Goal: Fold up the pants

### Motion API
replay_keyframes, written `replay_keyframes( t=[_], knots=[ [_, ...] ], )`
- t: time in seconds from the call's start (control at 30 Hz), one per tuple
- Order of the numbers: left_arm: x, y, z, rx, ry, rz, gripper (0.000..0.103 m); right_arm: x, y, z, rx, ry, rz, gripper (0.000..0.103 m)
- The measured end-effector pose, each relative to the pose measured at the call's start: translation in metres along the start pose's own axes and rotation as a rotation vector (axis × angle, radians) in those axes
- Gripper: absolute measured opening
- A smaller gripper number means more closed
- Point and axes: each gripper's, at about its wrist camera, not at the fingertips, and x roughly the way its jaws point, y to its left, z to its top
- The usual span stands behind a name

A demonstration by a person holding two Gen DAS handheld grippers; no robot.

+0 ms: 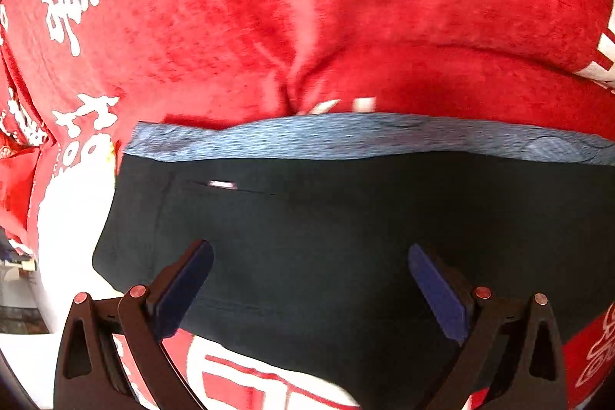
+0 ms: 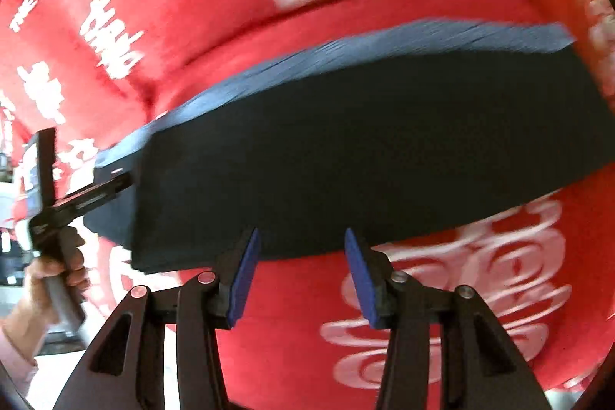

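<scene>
Fingers (image 1: 200, 271) of both grippers spread, empty; folded dark pants (image 1: 307, 218) lie beyond them.

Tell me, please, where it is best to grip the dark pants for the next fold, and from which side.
Probably grip the pants at the short left edge by the blue waistband, coming from above. That edge lies flat and free on the red blanket, so the open left gripper can pinch it.
</scene>
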Motion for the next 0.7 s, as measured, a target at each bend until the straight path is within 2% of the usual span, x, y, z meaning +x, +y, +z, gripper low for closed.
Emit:
replay_keyframes(
  t=[0.17, 0.3, 0.43, 0.57, 0.7],
  knots=[
    [0.023, 0.03, -0.008, 0.043, 0.007, -0.003, 0.103, 0.045, 0.061, -0.025, 0.023, 0.063, 0.186, 0.05],
    [0.049, 0.038, -0.024, 0.076, 0.054, -0.017, 0.103, 0.087, 0.099, -0.033, 0.052, 0.105, 0.274, 0.05],
    [0.053, 0.046, -0.03, 0.054, 0.032, -0.059, 0.103, 0.112, 0.11, -0.038, 0.118, 0.131, 0.31, 0.05],
    [0.056, 0.049, -0.031, 0.044, 0.027, -0.083, 0.103, 0.119, 0.111, -0.037, 0.161, 0.126, 0.341, 0.05],
    [0.058, 0.054, -0.032, 0.036, 0.023, -0.105, 0.103, 0.127, 0.103, -0.034, 0.263, 0.112, 0.387, 0.05]
  ],
)
